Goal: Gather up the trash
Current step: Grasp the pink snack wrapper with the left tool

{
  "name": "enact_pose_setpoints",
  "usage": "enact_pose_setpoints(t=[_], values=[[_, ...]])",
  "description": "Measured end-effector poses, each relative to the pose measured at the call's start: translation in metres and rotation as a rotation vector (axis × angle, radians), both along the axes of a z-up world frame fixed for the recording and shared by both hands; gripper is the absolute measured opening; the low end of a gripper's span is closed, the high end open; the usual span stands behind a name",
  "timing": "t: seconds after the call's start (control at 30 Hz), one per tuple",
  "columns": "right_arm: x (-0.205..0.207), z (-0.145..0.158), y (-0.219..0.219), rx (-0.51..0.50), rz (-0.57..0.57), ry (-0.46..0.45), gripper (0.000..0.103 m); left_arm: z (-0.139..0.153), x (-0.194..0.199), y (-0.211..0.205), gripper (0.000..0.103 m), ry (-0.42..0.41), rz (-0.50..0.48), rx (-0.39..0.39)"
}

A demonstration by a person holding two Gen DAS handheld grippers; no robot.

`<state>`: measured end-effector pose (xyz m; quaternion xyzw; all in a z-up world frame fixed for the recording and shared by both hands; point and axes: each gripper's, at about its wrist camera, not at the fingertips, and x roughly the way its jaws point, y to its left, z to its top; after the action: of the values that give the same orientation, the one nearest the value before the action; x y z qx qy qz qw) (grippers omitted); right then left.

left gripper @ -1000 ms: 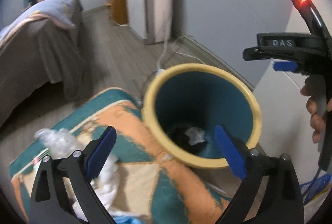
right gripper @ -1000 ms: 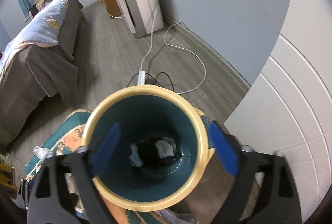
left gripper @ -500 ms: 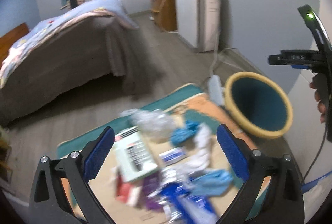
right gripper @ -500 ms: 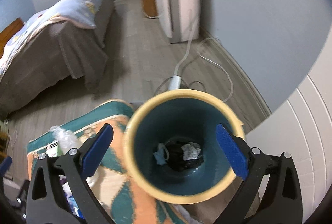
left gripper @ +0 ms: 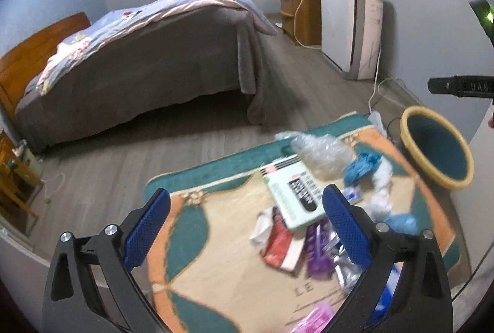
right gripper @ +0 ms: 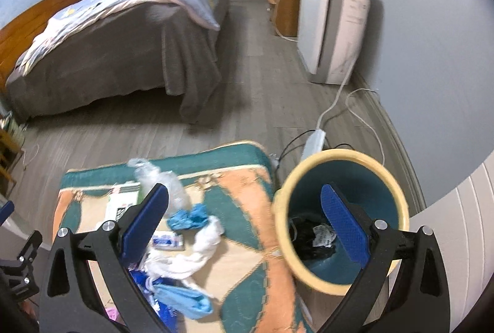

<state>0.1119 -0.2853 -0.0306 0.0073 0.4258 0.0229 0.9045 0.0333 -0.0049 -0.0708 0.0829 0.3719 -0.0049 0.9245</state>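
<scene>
Both grippers hang spread apart with nothing between their blue pads. The left gripper (left gripper: 247, 228) is above the middle of a patterned rug (left gripper: 216, 277) in teal, orange and cream that lies on the wooden floor (left gripper: 154, 154). The right gripper (right gripper: 244, 225) is over the rug's right edge, its right finger in front of the mouth of the bin (right gripper: 389, 188).

The trash is strewn over the right half of the rug. Near the far edge lies a crumpled clear plastic bottle (left gripper: 318, 151), and just beside it, toward the rug's middle, a white and green box (left gripper: 293, 194) with dark print. A blue crumpled scrap (left gripper: 361, 168) sits next to the bottle, with a twisted white tissue (left gripper: 381, 191) touching it on the near side. Closer in lie a red and white wrapper (left gripper: 282, 246) and a purple wrapper (left gripper: 319, 252), partly overlapping; the picture is blurred here. A pink packet (left gripper: 311, 320) shows at the near edge.

The bin, yellow-rimmed and teal inside, stands on the floor just off the rug's far right corner. In the right wrist view its bottom holds a dark clump with a bit of white paper (right gripper: 322, 235).

A bed (left gripper: 139, 61) with a grey cover stands well apart across the floor.
</scene>
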Motion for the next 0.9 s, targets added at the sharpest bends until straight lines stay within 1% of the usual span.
enact_pose_setpoints(t=[0.07,0.17,0.27,0.4,0.5,0.57,0.67,0.77,0.8,0.83,0.9], values=[[-0.005,-0.004,0.011,0.004,0.014,0.015,0.097,-0.002,-0.004,0.004,0.098,0.005,0.008,0.002],[-0.012,-0.009,0.026,0.021,0.021,0.043,0.097,-0.004,-0.013,0.013,0.098,0.014,0.022,-0.033],[-0.024,-0.011,0.037,0.023,0.023,0.039,0.097,-0.013,-0.026,0.016,0.098,0.027,0.032,-0.038],[-0.038,-0.016,0.053,-0.005,0.05,0.046,0.097,-0.037,-0.044,0.014,0.098,0.072,0.031,0.007],[-0.045,-0.025,0.057,-0.036,0.038,0.062,0.097,-0.058,-0.057,0.016,0.098,0.113,0.021,-0.029],[-0.05,-0.033,0.056,-0.024,0.01,0.092,0.097,-0.073,-0.064,0.015,0.098,0.162,0.001,-0.054],[-0.058,-0.045,0.054,0.008,-0.022,0.137,0.097,-0.092,-0.074,0.005,0.098,0.228,-0.081,-0.055],[-0.063,-0.052,0.056,-0.003,-0.021,0.162,0.097,-0.106,-0.084,-0.009,0.095,0.288,-0.172,-0.021],[-0.064,-0.053,0.057,-0.012,-0.018,0.163,0.097,-0.109,-0.084,-0.012,0.095,0.302,-0.184,-0.012],[-0.066,-0.053,0.059,-0.028,-0.012,0.16,0.097,-0.113,-0.086,-0.013,0.094,0.32,-0.194,-0.002],[-0.067,-0.053,0.06,-0.05,-0.008,0.153,0.097,-0.12,-0.087,-0.015,0.087,0.357,-0.21,0.0]])
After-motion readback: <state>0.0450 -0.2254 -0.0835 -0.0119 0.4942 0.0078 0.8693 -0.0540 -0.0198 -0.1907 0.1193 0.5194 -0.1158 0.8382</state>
